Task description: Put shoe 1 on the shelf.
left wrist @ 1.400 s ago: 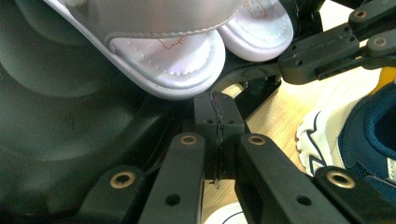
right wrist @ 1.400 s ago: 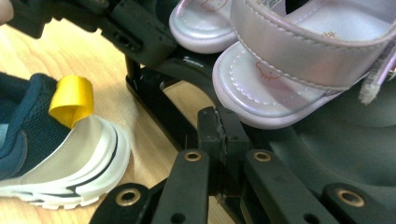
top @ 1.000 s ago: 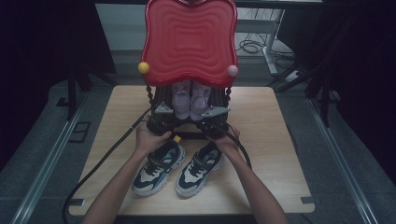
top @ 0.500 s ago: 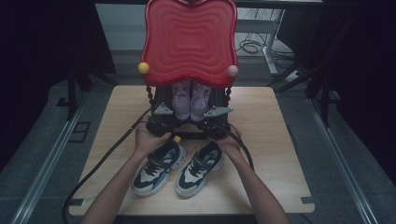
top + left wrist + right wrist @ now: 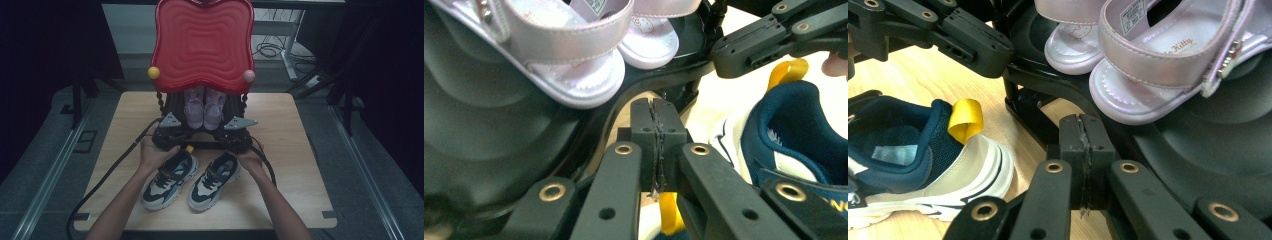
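Observation:
A pair of pale pink sandals [image 5: 203, 108] stands on a black rack [image 5: 175, 107] under a red wavy panel [image 5: 202, 45]. Two navy and white sneakers [image 5: 167, 180] [image 5: 214, 180] lie side by side on the wooden table [image 5: 290, 150] in front of it. My left gripper [image 5: 167, 136] rests by the rack's base, jaws shut with nothing between them [image 5: 655, 117]. My right gripper [image 5: 236, 137] sits beside it, also shut and empty [image 5: 1081, 132]. The sandals [image 5: 569, 55] [image 5: 1158, 65] hang just above both sets of jaws. A sneaker heel with a yellow pull tab [image 5: 965, 120] lies close by.
Black cables [image 5: 100, 185] trail off the table's front left. A yellow ball [image 5: 154, 72] and a pink ball [image 5: 249, 76] sit at the red panel's lower corners. The other gripper crosses the top of each gripper view [image 5: 774, 35] [image 5: 948, 35].

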Motion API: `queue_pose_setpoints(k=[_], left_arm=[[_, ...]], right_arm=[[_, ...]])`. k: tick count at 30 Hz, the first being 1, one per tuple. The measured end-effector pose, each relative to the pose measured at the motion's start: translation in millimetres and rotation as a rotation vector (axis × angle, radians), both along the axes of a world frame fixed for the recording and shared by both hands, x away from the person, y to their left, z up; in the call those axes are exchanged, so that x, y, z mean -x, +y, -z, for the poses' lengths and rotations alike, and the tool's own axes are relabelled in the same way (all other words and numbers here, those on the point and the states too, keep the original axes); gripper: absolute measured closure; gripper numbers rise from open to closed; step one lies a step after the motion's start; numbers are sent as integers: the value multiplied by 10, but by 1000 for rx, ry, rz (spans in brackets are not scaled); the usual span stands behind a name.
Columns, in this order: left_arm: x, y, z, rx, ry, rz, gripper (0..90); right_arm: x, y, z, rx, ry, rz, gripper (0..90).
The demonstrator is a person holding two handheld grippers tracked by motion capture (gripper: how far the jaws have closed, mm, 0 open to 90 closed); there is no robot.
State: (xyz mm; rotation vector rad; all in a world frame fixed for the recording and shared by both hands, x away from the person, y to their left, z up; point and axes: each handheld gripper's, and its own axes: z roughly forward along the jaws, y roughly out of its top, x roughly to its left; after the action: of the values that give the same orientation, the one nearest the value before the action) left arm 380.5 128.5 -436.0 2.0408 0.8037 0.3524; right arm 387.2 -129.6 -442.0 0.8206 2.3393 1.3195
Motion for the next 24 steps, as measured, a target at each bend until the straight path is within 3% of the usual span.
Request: queue_pose_setpoints(k=[5,12,18,24], left_arm=[[85,97,22,24,7,-17,891],[243,246,37,68,-17,-33,897],[375,340,33,72,-25,-33,897],[610,475,81,84,-27,-33,893]], right_arm=[[66,-73,3,-19,-8,-1,889],[158,-191,21,-51,-13,-10,889],[243,-270,15,-67,-18,-13,889],[419,-450,26,-96,-35,-7,889]])
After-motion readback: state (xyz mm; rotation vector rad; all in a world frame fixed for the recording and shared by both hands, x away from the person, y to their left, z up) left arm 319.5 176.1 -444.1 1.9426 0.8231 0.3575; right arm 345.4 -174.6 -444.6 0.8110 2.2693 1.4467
